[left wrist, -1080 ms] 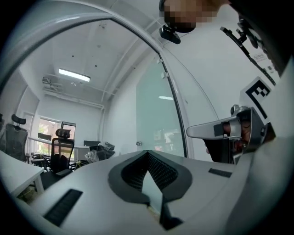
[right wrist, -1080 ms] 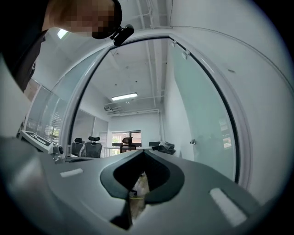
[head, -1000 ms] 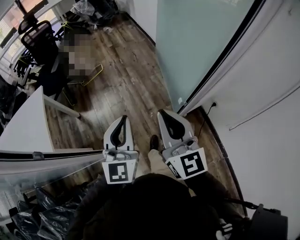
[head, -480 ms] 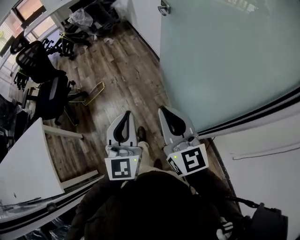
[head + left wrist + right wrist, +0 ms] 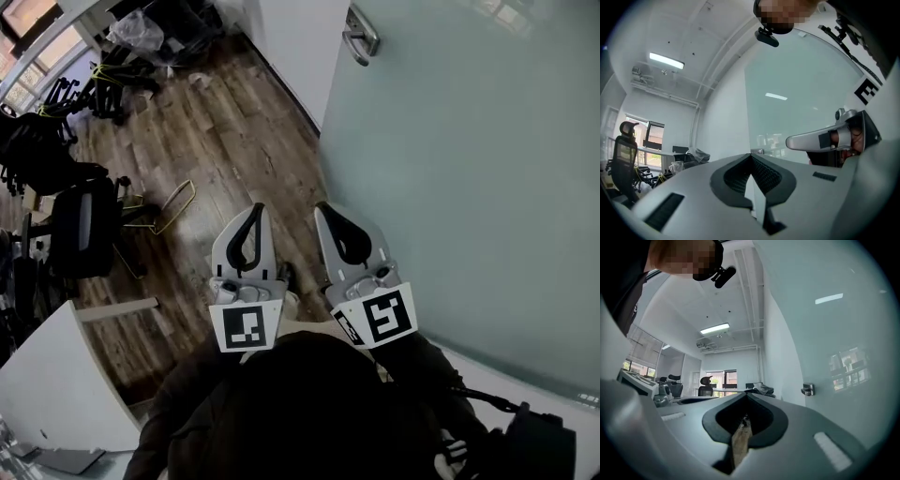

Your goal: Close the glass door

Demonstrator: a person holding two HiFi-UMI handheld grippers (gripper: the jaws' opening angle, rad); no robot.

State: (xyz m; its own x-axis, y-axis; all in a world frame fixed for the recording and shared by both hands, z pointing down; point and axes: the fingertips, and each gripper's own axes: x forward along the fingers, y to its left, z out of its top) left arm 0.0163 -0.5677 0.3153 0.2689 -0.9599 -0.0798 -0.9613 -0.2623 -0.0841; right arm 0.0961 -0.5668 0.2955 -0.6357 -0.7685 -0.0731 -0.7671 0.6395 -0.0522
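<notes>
The frosted glass door fills the right of the head view, its metal handle at the top edge. My left gripper and right gripper are held side by side in front of the person, level, both shut and empty. The right one is close beside the glass, apart from it, and well short of the handle. In the right gripper view the handle shows ahead on the glass door, right of the jaws' tip. The left gripper view shows its shut jaws and the right gripper beside the glass.
Wood floor runs ahead. Black office chairs and a yellow wire frame stand at the left, a white desk at the lower left, bags at the far end. A white wall adjoins the door.
The person has walked forward along the glass: the door frame and white wall at the right have passed behind, and the handle has come into view and nearer. Both grippers kept their pose.
</notes>
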